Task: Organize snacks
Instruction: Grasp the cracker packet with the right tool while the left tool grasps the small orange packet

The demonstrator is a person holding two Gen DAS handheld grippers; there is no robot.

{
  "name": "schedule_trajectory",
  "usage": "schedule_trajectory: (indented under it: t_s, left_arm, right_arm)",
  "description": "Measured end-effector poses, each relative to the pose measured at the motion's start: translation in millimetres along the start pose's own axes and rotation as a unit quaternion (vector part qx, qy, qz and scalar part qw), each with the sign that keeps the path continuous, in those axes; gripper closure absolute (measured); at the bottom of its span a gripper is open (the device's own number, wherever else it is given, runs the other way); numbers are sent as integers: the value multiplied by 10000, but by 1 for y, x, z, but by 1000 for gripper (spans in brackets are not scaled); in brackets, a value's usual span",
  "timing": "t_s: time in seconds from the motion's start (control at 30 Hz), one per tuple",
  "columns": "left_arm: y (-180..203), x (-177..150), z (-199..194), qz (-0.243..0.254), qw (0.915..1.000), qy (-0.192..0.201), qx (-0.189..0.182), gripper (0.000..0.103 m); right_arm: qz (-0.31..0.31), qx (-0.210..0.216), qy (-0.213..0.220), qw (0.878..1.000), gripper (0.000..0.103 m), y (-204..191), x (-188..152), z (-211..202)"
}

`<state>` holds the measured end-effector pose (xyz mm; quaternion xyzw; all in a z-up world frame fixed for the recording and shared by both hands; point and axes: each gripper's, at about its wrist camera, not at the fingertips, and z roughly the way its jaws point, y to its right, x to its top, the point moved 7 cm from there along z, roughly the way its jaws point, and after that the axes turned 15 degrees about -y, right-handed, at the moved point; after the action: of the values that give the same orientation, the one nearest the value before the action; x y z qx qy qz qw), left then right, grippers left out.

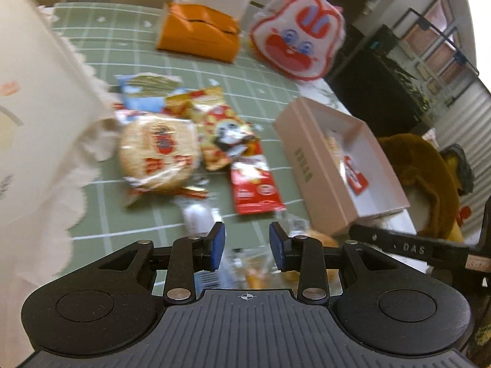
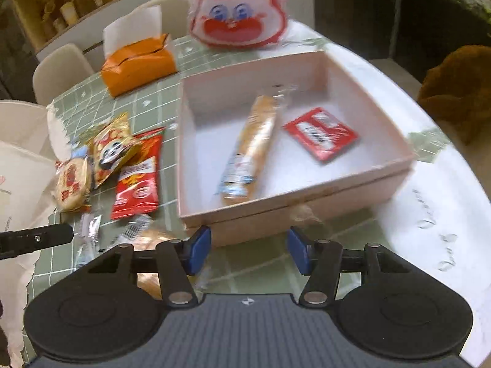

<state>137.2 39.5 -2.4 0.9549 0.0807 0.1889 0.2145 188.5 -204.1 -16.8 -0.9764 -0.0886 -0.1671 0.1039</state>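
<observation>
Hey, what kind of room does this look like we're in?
Probably a home dining area: a table with a green checked tablecloth, pale dining chairs beside it, and a shelf of jars behind.

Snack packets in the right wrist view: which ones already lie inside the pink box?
Two: the long bread stick in clear wrap and the small flat red packet. All other snacks lie outside, on the green tablecloth.

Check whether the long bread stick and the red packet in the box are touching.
Apart. The right wrist view shows bare box floor between the bread stick and the red packet.
</observation>
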Motion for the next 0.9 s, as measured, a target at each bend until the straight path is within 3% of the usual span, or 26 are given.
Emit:
schedule_trajectory:
  t_s: [0.1, 0.17, 0.27, 0.4, 0.8, 0.9]
  left_arm:
    - [-7, -7, -4, -51, 10000, -65, 16, 67]
    - [-6, -13, -4, 57, 9998, -168, 13, 67]
    - [-1, -21, 1, 343, 9988, -347, 17, 67]
    - [11, -31, 15, 735, 9954, -601, 91, 67]
    - [41, -37, 53, 1468, 9834, -779, 726, 67]
    - [47, -41, 54, 1610, 9810, -836, 689, 74]
  right_arm:
    - [-290, 10, 28, 9996, 46, -24, 10, 8]
    - [-440, 247, -38, 9987, 44, -40, 14, 11]
    - [-707, 634, -283, 9951, 34, -62, 8, 16]
    - [-879, 455, -391, 9943, 34, -73, -6, 26]
    - [309, 29, -200, 9993, 38, 3, -56, -4]
    - [517, 79, -200, 9984, 38, 9, -67, -10]
